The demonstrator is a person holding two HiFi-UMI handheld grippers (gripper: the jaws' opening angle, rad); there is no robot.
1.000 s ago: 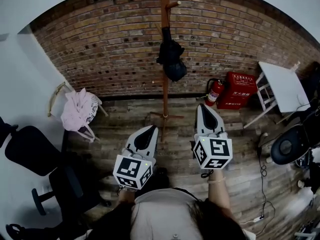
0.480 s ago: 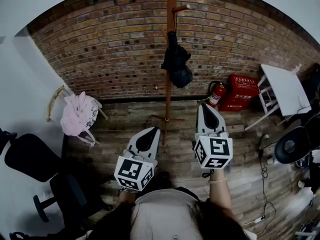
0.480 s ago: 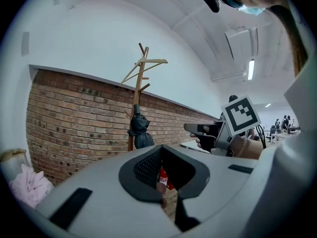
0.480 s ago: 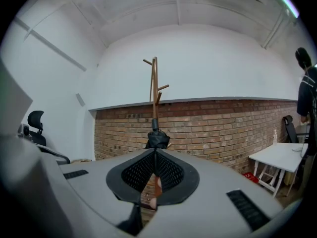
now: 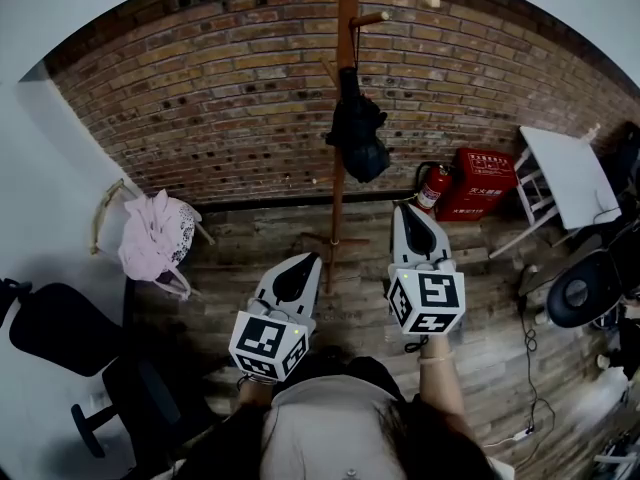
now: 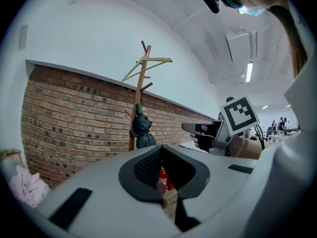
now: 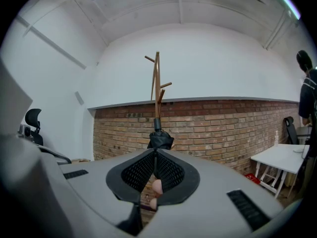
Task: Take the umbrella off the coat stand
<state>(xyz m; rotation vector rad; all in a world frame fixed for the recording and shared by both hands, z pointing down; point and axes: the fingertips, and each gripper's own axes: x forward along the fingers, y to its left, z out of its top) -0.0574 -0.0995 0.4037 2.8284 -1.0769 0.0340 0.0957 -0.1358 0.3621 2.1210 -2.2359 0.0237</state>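
- Head view: the umbrella [image 5: 358, 133] hangs folded with its long axis vertical from a peg of the coat stand [image 5: 337, 203]. It is ahead of and above both grippers and lies between them. My right gripper [image 5: 405, 210] reaches further forward than my left gripper [image 5: 306, 260], so I judge it the nearer one.
- Left gripper view: jaws together, nothing held. The umbrella [image 6: 141, 131] is ahead, up and slightly left of the tips.
- Right gripper view: jaws together, empty. The umbrella [image 7: 158, 139] is straight ahead, just over the tips, still well apart.

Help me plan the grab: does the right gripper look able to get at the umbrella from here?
Probably not yet. The right gripper is shut and well short of the umbrella hanging on the coat stand. Nothing stands between them, so the way looks free.
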